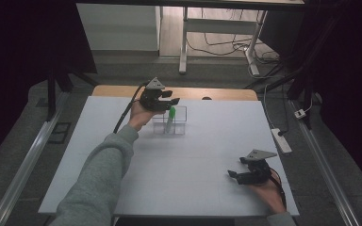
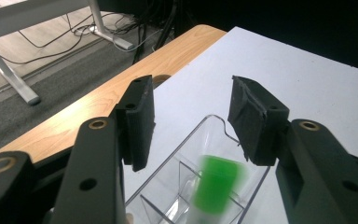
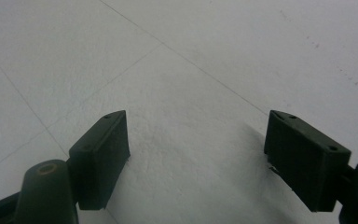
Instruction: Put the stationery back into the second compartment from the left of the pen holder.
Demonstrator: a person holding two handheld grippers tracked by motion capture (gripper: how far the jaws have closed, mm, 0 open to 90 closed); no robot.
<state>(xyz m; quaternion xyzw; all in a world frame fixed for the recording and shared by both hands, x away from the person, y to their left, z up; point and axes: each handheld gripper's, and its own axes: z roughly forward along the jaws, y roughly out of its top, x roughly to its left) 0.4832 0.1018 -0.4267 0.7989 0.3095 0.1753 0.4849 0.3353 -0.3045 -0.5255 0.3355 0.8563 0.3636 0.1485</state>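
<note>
The left hand-held gripper (image 1: 172, 100) hovers just above a clear divided box (image 1: 179, 126) near the middle of the table's (image 1: 193, 155) far edge. Its jaws stand partly open with nothing between the pads. A green-capped tube (image 1: 170, 118) stands upright in one compartment of the box (which one I cannot tell), directly below the jaws and blurred in the left gripper view (image 2: 214, 179). The right hand-held gripper (image 1: 233, 174) rests near the table's near right corner, well apart from the box, its jaws wide open over bare white surface and holding nothing.
</note>
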